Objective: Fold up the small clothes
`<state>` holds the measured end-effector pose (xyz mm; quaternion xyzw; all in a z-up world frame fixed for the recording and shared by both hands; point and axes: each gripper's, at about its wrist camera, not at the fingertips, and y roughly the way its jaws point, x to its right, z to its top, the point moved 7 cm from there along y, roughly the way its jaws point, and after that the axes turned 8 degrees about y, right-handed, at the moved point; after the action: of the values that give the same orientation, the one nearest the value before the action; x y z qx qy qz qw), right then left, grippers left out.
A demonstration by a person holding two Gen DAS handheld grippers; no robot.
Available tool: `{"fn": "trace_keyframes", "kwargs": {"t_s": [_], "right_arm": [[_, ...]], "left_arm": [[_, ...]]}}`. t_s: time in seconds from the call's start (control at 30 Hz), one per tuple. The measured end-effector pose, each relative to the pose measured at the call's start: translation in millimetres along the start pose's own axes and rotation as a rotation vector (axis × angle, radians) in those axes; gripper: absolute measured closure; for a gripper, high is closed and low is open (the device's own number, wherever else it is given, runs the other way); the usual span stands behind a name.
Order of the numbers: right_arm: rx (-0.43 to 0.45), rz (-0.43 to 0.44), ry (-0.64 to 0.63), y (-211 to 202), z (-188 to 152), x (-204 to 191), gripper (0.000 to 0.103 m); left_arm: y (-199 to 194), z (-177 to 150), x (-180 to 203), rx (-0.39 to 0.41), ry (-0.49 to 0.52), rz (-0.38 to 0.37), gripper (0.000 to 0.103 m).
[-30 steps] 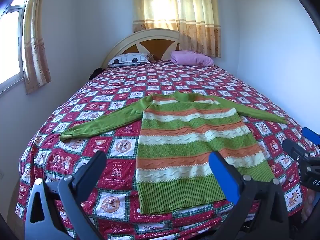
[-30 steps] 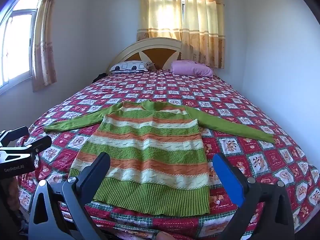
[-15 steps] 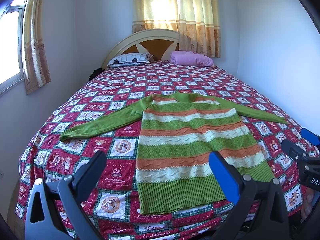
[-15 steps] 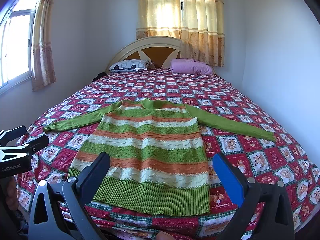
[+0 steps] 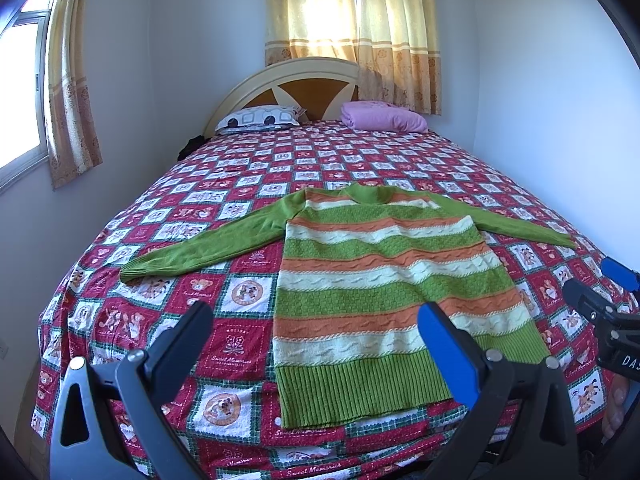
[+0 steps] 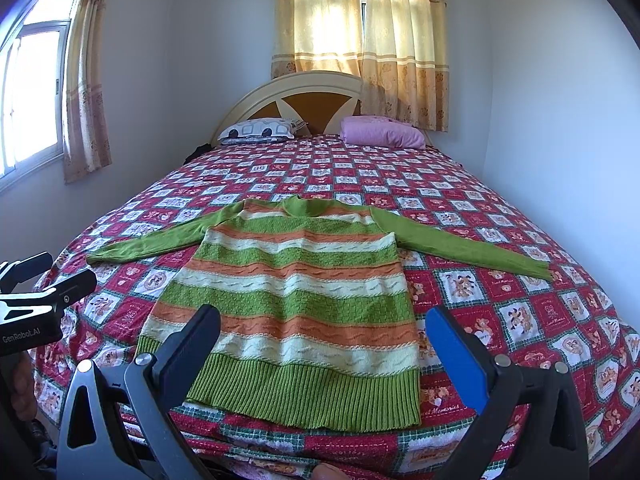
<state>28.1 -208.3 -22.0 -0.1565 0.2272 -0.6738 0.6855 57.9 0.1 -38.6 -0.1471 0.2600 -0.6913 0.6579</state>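
Note:
A small knitted sweater (image 5: 376,280) (image 6: 296,296) with green, orange and cream stripes lies flat on the bed, both green sleeves spread out sideways and its ribbed hem toward me. My left gripper (image 5: 316,332) hovers open above the near edge of the bed, short of the hem's left part, holding nothing. My right gripper (image 6: 320,336) is open too, in front of the hem and apart from it. Each gripper shows at the edge of the other's view: the right gripper (image 5: 600,292) and the left gripper (image 6: 48,280).
The bed has a red patchwork cover (image 5: 240,208). A patterned pillow (image 5: 258,118) and a pink pillow (image 5: 384,117) lie by the headboard (image 5: 304,84). White walls close in on both sides, with curtained windows behind and at the left.
Both views have shifted only slightly; the right wrist view has eased back a little. The sweater has not moved and both grippers stay open.

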Motion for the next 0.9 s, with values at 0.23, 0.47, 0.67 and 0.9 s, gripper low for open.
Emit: {"fn": "trace_keyframes", "kwargs": {"t_s": [0.23, 0.47, 0.67, 0.9], "right_arm": [[-0.001, -0.001, 0.001, 0.5, -2.6, -0.4, 0.001], [-0.009, 0.001, 0.000, 3.0, -7.0, -2.9, 0.001], [-0.012, 0.003, 0.001, 3.1, -6.7, -3.4, 0.001], [-0.016, 0.006, 0.003, 4.1, -5.1, -4.0, 0.001]], "left_arm": [[-0.2, -0.1, 0.2, -0.001, 0.001, -0.001, 0.000], [-0.3, -0.2, 0.0, -0.002, 0.000, -0.003, 0.000], [0.4, -1.0, -1.4, -0.001, 0.000, -0.003, 0.000], [0.3, -1.1, -1.3, -0.002, 0.001, -0.002, 0.000]]}}
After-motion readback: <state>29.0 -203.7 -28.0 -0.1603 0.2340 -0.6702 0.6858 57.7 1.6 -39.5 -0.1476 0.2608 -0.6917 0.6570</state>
